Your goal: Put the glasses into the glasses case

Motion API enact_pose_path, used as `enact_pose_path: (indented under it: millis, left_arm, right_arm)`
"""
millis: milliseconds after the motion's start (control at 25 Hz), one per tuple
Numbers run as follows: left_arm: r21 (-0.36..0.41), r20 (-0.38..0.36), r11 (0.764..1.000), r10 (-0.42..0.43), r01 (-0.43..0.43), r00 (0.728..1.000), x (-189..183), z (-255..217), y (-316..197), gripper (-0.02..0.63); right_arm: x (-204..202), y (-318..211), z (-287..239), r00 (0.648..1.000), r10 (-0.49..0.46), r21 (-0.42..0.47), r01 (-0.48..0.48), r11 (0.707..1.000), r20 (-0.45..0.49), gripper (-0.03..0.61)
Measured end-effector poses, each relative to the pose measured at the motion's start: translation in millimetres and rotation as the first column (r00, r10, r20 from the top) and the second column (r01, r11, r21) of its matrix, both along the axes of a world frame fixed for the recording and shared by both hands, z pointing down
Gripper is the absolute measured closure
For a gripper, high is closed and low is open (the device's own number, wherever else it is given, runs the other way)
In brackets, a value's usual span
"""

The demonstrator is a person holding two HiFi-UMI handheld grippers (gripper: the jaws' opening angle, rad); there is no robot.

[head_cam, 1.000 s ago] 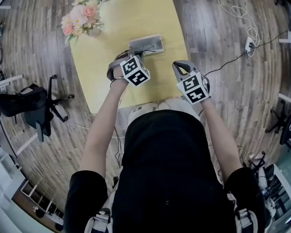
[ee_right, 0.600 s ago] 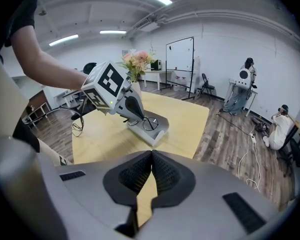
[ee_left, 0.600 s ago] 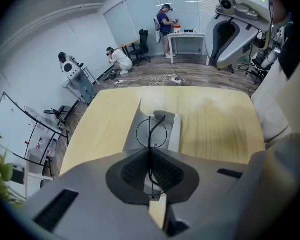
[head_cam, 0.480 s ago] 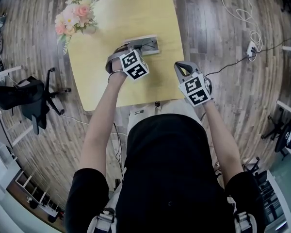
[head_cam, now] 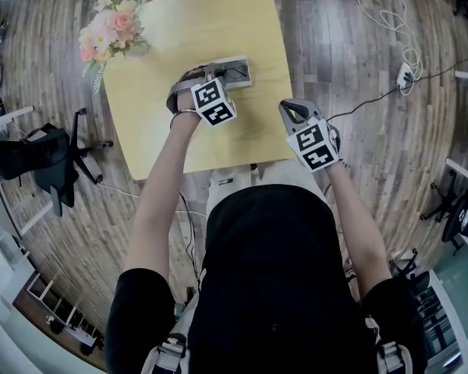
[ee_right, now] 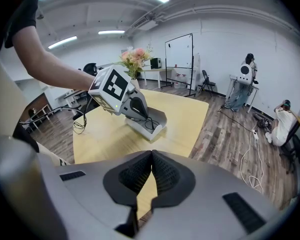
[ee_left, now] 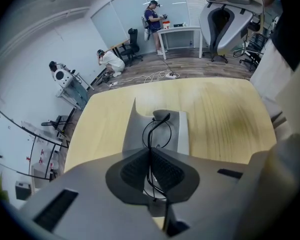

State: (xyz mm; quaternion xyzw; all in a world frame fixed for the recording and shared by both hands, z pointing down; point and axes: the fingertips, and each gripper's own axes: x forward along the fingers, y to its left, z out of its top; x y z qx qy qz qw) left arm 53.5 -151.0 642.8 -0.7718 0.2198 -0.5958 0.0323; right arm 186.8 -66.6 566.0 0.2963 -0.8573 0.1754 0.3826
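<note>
Fingers point(ee_left: 132, 171) over yellow table point(ee_left: 225, 119), wood floor point(head_cam: 359, 22)

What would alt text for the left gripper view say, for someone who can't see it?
The left tongs are shut on thin black wire-framed glasses, holding them over an open grey glasses case that lies on a pale yellow table. Far behind, a person stands at a white desk.

Glasses case point(head_cam: 247, 65) on table point(head_cam: 210, 22), flowers point(head_cam: 109, 31) at its far left corner
</note>
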Motion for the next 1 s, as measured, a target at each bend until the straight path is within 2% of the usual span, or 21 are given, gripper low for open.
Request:
enact_pose_path:
  millis: [200,600,680,880,1000]
  left_arm:
    - [0.003,0.051,0.997,0.078,-0.078,0.996,4.7,3.3,4.3,0.588]
    - [-0.069,0.043,0.993,0.094,-0.091,0.995,4.8,2.4,15.1,0.583]
    - [-0.070,0.040,0.993,0.099,-0.096,0.994,3.9,-1.7,15.6,0.566]
    - [-0.045,0.016,0.996,0.075,-0.074,0.997,1.2,-15.0,23.0,0.532]
    - [-0.011,-0.031,0.999,0.035,-0.035,0.999,0.0,-28.7,29.8,0.531]
  right_arm:
    - [3.4,-0.8,0.4,1.000,0.004,-0.004,-0.004,1.000,-0.001,0.561]
    - [3.2,-0.6,-1.0,1.000,0.012,-0.002,-0.012,1.000,-0.004,0.560]
    - [1.0,-2.0,-3.9,1.000,0.012,0.003,-0.012,1.000,-0.003,0.561]
    - [-6.6,-1.7,-6.7,1.000,0.010,0.017,-0.010,1.000,-0.011,0.560]
    - [-16.0,-2.4,-9.0,1.000,0.005,0.026,-0.004,1.000,-0.014,0.548]
